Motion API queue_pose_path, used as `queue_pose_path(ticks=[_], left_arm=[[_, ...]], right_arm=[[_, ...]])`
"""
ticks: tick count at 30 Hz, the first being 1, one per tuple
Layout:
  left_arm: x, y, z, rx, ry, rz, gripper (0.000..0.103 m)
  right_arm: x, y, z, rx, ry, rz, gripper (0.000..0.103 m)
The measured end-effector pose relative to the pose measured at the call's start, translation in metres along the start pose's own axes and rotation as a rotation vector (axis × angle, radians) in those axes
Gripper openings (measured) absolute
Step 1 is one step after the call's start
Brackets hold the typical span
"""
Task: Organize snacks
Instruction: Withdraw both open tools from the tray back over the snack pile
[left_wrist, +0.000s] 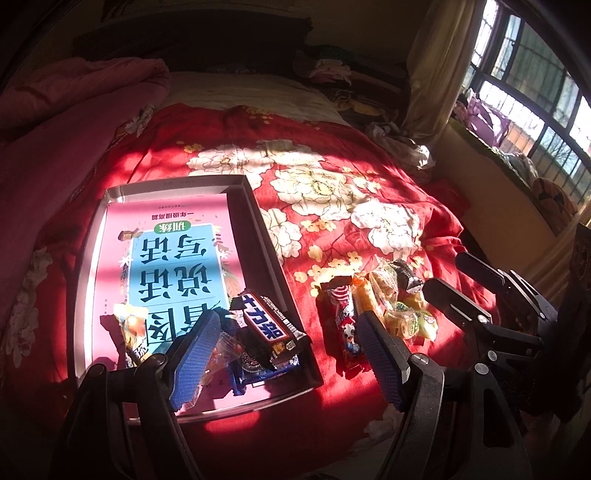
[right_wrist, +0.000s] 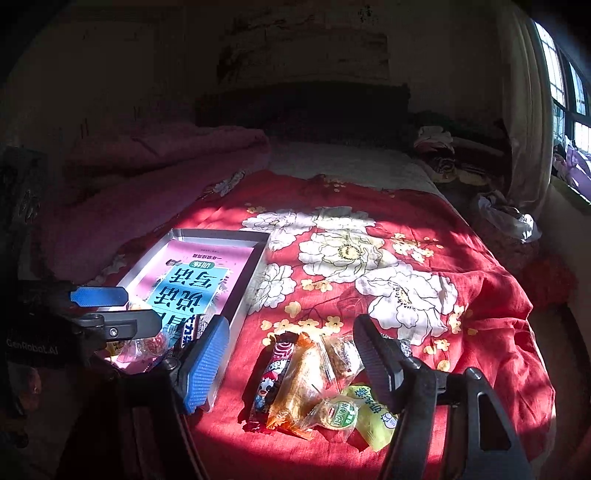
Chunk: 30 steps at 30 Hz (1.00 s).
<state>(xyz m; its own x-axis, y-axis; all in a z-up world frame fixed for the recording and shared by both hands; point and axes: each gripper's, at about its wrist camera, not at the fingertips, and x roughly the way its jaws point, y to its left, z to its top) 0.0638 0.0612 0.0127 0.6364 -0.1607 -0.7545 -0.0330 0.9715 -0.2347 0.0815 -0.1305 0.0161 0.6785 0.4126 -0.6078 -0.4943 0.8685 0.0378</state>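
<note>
A shallow grey box (left_wrist: 255, 206) lies on the red flowered bedspread (left_wrist: 332, 155) with a pink and blue book (left_wrist: 166, 236) inside. At its near end sit a Snickers bar (left_wrist: 267, 326), an Oreo pack (left_wrist: 258, 367) and a yellow sweet (left_wrist: 131, 325). My left gripper (left_wrist: 291, 354) hovers open over the box's near right corner, holding nothing. A loose pile of snacks lies right of the box: a red stick pack (right_wrist: 271, 373), an orange packet (right_wrist: 303, 380), a green-labelled sweet (right_wrist: 336, 410) and a yellow-green packet (right_wrist: 373, 413). Above this pile my right gripper (right_wrist: 291, 365) stands open and empty.
A pink quilt (left_wrist: 74, 110) is bunched along the left side of the bed. Crumpled clothes (right_wrist: 443, 147) lie at the far end. To the right hang a curtain (left_wrist: 436, 55) and a barred window (left_wrist: 535, 74) over a cluttered sill. Strong sun and deep shadow cross the bedspread.
</note>
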Motion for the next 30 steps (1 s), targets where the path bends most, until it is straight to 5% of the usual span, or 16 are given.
queue_pose_path(ticks=[18,30], left_arm=[[0.000,-0.038,0.008,0.046,0.011,-0.017,0.078],[0.015,-0.058,0.004,0.080,0.059,-0.026,0.078]], right_arm=[[-0.026,-0.095,-0.011,0.208,-0.044,-0.099,0.072],[-0.028,-0.106,-0.024,0.232,-0.018,-0.065,0.072]])
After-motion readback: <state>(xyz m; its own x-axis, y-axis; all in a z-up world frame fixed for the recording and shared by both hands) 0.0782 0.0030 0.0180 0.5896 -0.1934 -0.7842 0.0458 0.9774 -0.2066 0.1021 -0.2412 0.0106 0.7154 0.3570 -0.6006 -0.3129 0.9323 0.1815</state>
